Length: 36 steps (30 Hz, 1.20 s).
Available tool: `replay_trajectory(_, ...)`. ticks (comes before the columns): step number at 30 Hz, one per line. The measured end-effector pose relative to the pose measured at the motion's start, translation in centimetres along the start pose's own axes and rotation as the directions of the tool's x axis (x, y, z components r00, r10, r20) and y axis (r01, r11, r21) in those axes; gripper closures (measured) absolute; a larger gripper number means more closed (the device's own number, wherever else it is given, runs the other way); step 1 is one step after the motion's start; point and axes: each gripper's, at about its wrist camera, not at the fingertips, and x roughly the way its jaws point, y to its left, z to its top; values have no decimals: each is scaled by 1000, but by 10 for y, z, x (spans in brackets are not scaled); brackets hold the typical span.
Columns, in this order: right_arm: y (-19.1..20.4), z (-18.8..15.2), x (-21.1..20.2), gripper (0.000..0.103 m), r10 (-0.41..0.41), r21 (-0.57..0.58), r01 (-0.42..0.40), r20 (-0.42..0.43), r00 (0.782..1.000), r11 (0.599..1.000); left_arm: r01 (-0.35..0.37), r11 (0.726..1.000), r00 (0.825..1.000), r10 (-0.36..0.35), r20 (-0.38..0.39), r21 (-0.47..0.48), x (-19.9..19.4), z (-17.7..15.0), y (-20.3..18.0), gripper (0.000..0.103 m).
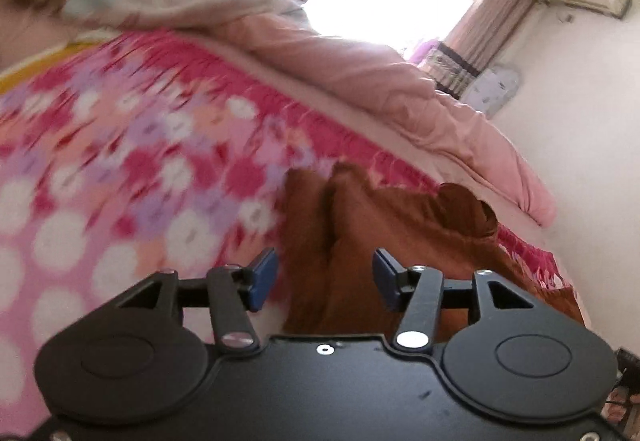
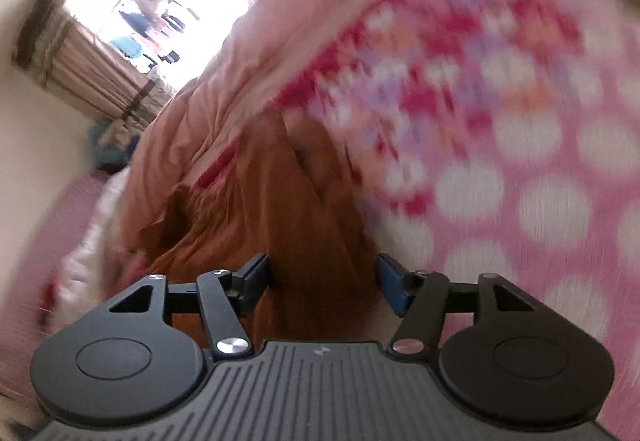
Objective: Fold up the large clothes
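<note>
A rust-brown garment (image 1: 360, 241) lies crumpled on a bed with a pink flowered and white-dotted sheet (image 1: 120, 161). My left gripper (image 1: 325, 279) is open, its blue pads apart, just above the near part of the garment. In the right wrist view the same brown garment (image 2: 280, 201) stretches away from me over the sheet (image 2: 520, 181). My right gripper (image 2: 324, 283) is open, with brown cloth showing between the pads; I cannot tell whether they touch it. Both views are tilted and blurred.
A pale pink quilt (image 1: 360, 73) lies bunched along the far side of the bed, also in the right wrist view (image 2: 248, 53). A bright window with striped curtains (image 1: 500, 9) is behind. A white wall (image 1: 580, 101) borders the bed.
</note>
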Motion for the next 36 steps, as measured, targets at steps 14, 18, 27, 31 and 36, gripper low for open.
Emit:
replay_trajectory(14, 62, 56, 89, 30, -113, -253, 125, 65, 992, 959, -26, 999, 997, 28, -70, 31, 113, 29, -35, 57)
replay_trajectory(18, 65, 50, 98, 53, -54, -249, 68, 60, 997, 966, -51, 994, 997, 56, -44, 101, 112, 30, -50, 97)
replay_trajectory(27, 86, 70, 60, 97, 41, -276, 12, 184, 982, 961, -14, 995, 994, 3, 109, 104, 87, 59, -63, 98)
replay_trajectory(31, 78, 82, 88, 97, -27, -258, 62, 138, 990, 964, -62, 993, 998, 59, 38, 99, 125, 58, -53, 97)
replay_trajectory(36, 55, 70, 136, 97, -125, -244, 134, 50, 991, 960, -128, 989, 986, 136, -97, 80, 174, 38, -25, 91)
